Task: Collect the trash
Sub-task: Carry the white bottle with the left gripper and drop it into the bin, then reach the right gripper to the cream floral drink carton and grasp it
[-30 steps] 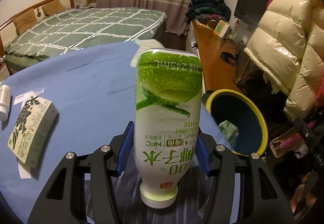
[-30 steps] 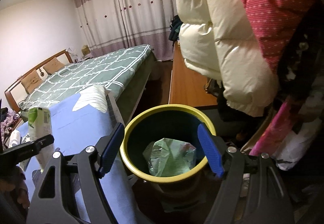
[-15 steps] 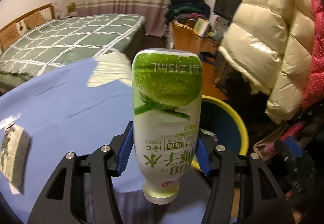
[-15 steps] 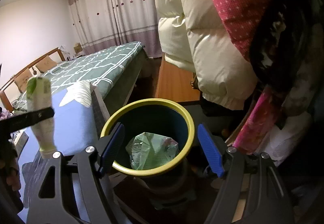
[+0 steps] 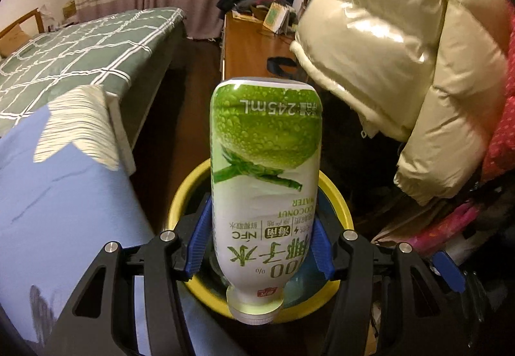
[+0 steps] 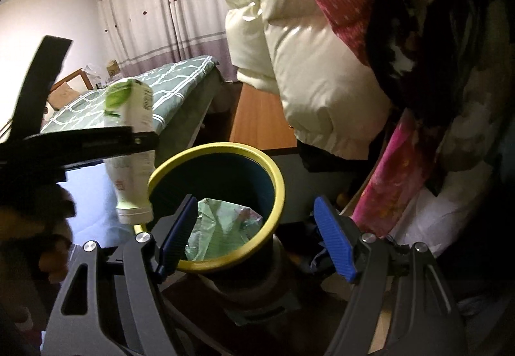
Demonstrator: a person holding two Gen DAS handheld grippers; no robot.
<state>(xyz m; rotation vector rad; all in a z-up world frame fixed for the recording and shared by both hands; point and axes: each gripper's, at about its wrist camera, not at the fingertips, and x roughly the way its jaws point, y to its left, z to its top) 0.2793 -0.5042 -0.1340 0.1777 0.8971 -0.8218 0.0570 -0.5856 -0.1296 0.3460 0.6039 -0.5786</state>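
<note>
My left gripper (image 5: 262,243) is shut on a green and white coconut water bottle (image 5: 265,175), held cap down. The bottle hangs over the near edge of a yellow-rimmed dark bin (image 5: 338,195). In the right wrist view the bottle (image 6: 130,143) sits at the bin's left rim (image 6: 222,149), held by the left gripper (image 6: 96,143). A crumpled green wrapper (image 6: 222,227) lies inside the bin. My right gripper (image 6: 257,240) is open and empty, just above the bin's near side.
A blue-covered table (image 5: 58,195) lies left of the bin. A green checked bed (image 5: 80,46) and a wooden desk (image 5: 251,43) stand behind. Cream and red padded jackets (image 5: 402,50) hang close on the right, above the bin.
My left gripper carried the bottle rightward off the table until it hangs over the bin. The right gripper shifted a little, with the bin staying between its fingers.
</note>
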